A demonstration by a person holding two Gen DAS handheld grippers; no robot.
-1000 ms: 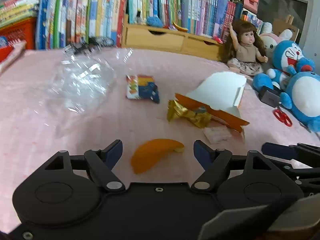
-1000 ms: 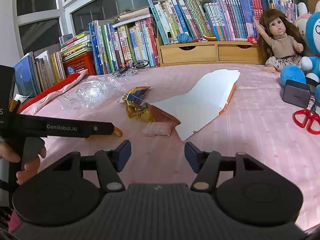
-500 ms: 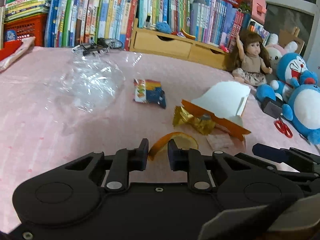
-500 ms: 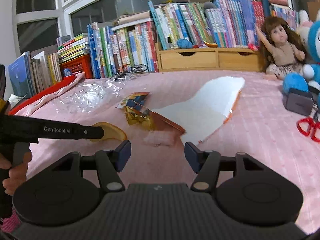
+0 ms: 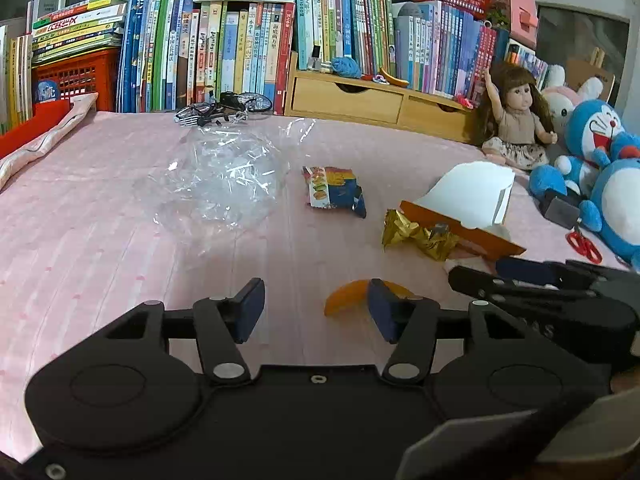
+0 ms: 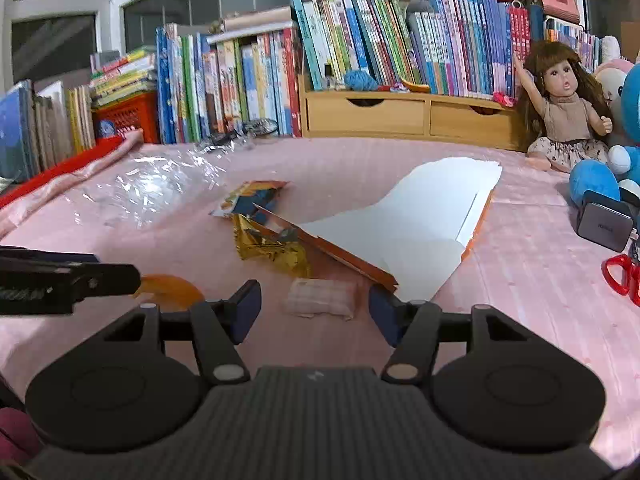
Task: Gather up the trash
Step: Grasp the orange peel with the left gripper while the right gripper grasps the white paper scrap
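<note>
Orange peel (image 5: 352, 296) lies loose on the pink tablecloth (image 5: 100, 248) against my left gripper (image 5: 316, 310)'s right pad, jaws reopening after a half-second-old pinch that failed. My right gripper (image 6: 314, 306) gapes around a crumpled wrapper (image 6: 320, 302).

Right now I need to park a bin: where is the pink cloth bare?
Bare: the near left, below the clear plastic sheet, and the right strip between the white card and the red scissors. Crowded: the middle, around the gold wrapper and orange peel.
</note>
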